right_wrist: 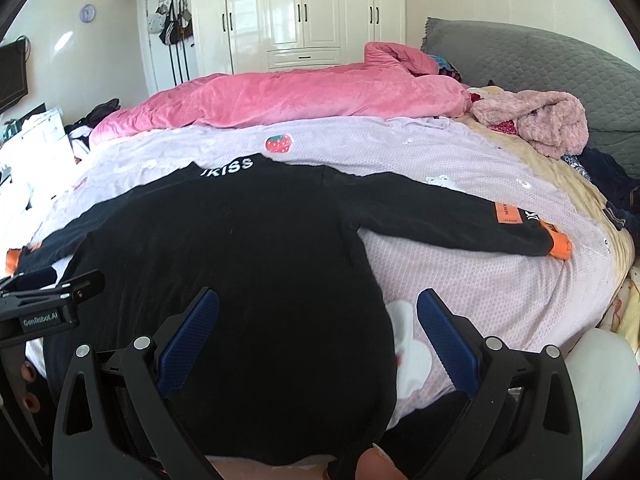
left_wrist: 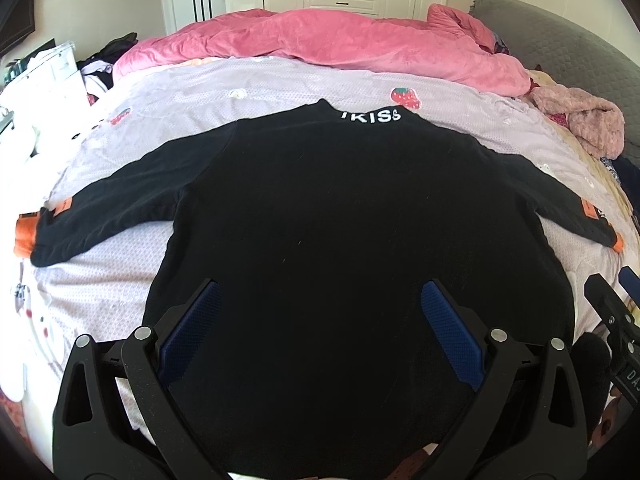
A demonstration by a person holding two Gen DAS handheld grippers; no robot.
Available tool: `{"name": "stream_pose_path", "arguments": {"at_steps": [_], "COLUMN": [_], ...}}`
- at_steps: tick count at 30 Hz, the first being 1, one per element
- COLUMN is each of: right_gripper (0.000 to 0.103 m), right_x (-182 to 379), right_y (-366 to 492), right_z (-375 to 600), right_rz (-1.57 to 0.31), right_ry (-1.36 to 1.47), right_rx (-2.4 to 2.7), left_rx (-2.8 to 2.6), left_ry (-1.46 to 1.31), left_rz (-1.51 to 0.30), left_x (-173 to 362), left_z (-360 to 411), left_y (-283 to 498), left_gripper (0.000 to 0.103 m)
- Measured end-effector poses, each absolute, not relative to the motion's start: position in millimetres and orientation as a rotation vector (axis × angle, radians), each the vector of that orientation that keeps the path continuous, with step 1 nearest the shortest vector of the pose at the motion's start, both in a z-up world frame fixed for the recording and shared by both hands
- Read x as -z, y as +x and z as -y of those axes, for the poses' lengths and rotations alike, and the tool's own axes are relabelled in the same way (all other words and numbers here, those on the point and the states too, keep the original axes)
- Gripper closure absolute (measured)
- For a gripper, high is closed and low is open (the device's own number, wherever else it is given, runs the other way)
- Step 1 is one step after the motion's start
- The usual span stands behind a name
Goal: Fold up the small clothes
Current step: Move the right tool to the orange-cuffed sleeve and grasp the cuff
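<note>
Black long-sleeved top point(left_wrist: 320, 220) spread flat near bed's point(left_wrist: 280, 76) front edge, sleeves out. Left gripper point(left_wrist: 320, 308) and right gripper point(right_wrist: 318, 316) wide open above hem, holding nothing. Best pinching one sleeve cuff point(right_wrist: 560, 246), then carrying it across smoothly.

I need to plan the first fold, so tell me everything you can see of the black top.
The black top is long-sleeved and soft-looking, lying flat on the lilac strawberry-print sheet, both sleeves spread sideways. White lettering marks the collar; the cuffs are orange, with orange patches near them. It is unfolded. The open left gripper and right gripper hover near its hem, holding nothing.
</note>
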State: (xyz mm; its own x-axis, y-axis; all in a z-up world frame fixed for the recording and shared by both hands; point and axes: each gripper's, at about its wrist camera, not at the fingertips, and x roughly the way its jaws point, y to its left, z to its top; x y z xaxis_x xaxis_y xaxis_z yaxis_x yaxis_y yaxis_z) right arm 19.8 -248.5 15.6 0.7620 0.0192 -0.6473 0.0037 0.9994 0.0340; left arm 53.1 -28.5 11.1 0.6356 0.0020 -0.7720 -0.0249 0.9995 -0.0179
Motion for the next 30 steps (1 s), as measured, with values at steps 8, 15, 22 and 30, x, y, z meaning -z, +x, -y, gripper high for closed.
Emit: {"name": "stream_pose_path", "arguments": {"at_steps": [8,15,22,30], "right_gripper": [0.004,0.004,0.004,0.004], "right_x": [-24,-39,-56,-60], "right_y": [44,68,103,145], "right_z": [259,279,301,325], "right_rz": [-0.694,-0.682,-0.653,-0.654], "right_ry": [0.055,0.096,0.161,0.222], "right_rx": [0.023,0.066,0.129,0.193], "left_rx": [-0.004,-0.014,-0.006,0.007], "left_ry": [-0.026,-0.039,-0.061,-0.083], "left_rz": [-0.87,-0.849,-0.852,-0.852], "left_x": [-21,-31,-36,-41], "left_z": [39,42,47,59], "left_y": [75,93,119,157], "left_gripper": [0.009,0.009,0.009,0.009]}}
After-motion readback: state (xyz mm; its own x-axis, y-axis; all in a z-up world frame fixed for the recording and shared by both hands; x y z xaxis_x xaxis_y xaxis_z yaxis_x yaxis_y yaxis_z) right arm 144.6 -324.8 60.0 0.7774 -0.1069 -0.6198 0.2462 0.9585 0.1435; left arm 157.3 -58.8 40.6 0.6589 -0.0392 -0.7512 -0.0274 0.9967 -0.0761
